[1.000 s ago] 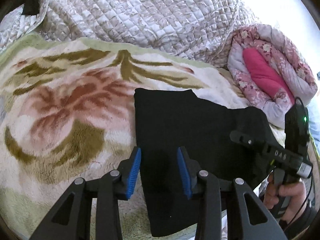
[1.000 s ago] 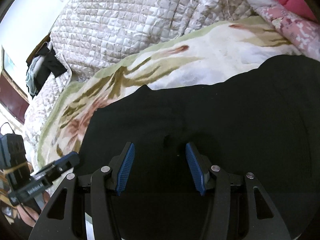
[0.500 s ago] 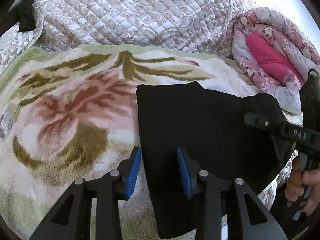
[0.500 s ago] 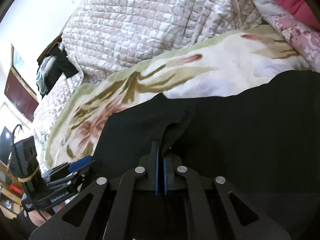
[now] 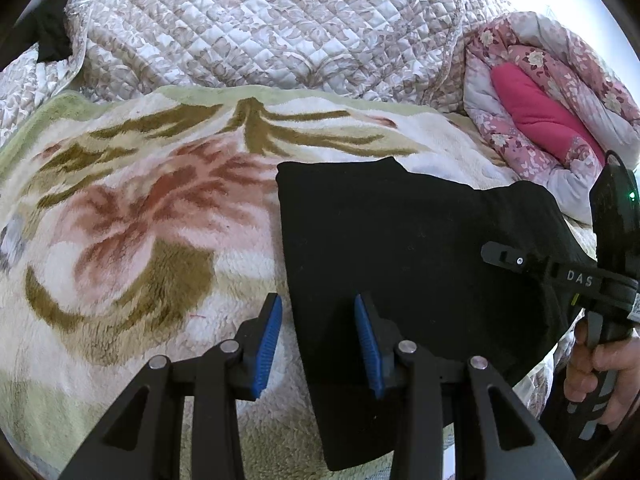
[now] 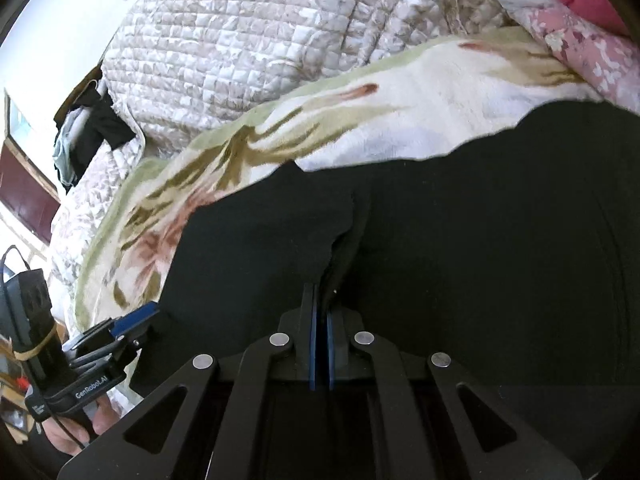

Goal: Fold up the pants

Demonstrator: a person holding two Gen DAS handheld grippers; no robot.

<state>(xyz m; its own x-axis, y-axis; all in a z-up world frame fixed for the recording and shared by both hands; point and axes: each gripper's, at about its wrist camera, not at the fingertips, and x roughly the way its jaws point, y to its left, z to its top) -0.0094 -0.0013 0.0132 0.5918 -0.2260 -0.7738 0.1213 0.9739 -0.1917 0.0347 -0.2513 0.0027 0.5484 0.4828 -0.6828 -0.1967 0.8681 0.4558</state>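
Left wrist view: low over the blanket (image 5: pixel 120 240), facing forward along its fingers at the pants' (image 5: pixel 400 240) left edge, quilt (image 5: pixel 260 28) behind, right gripper (image 5: pixel 496 254) entering at far right. Right wrist view: very close above the pants (image 6: pixel 480 260), facing forward and leftward, with the left gripper (image 6: pixel 132 320) at lower left. Both share pants, blanket (image 6: pixel 400 120) and quilt (image 6: pixel 240 40).

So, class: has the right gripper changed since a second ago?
Yes. The right gripper has shut on the black pants, pinching a ridge; it was open before.
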